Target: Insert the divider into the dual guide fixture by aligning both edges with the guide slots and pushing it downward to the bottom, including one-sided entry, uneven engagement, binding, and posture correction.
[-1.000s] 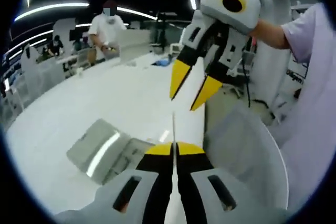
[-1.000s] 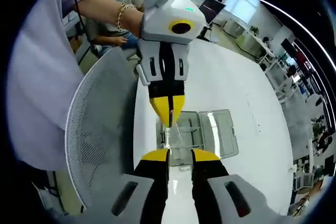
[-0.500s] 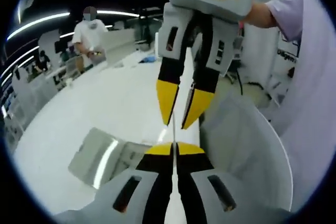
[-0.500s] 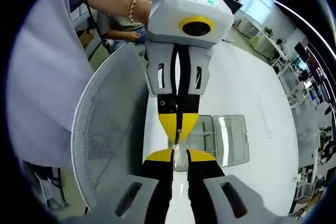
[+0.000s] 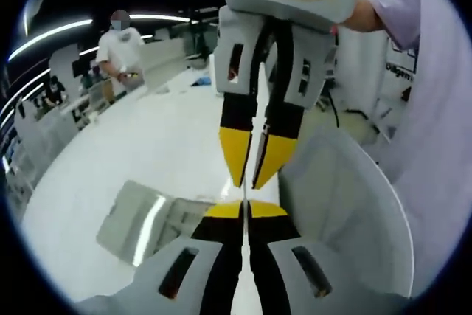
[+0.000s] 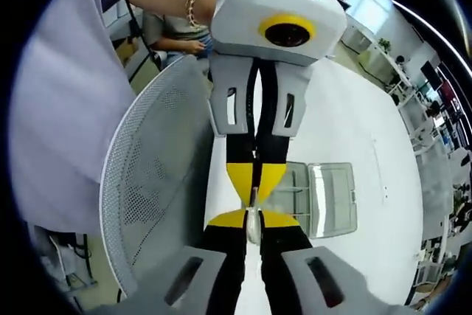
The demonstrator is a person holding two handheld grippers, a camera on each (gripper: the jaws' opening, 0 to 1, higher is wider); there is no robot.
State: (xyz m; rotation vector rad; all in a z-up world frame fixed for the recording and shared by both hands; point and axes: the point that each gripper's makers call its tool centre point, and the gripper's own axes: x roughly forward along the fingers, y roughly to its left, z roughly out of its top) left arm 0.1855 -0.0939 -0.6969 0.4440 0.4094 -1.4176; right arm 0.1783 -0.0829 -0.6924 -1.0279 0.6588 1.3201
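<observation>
Both grippers pinch the clear divider [image 6: 253, 220] edge-on between them, left gripper [image 5: 245, 209] and right gripper [image 6: 253, 217] tip to tip, steadying it above the fixture [image 6: 317, 201] on the table [image 5: 147, 145] for alignment

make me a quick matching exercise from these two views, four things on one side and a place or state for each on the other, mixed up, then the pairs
Things:
1. left gripper
2. divider
3. guide fixture
4. mesh chair back

Places or states:
A. lying on the white table
B. beside the table, next to the person's torso
C. thin clear sheet pinched between both grippers' yellow tips
D. jaws closed, pointing tip to tip at the right gripper

Pairs: 1-D, 2-C, 3-A, 4-B
</observation>
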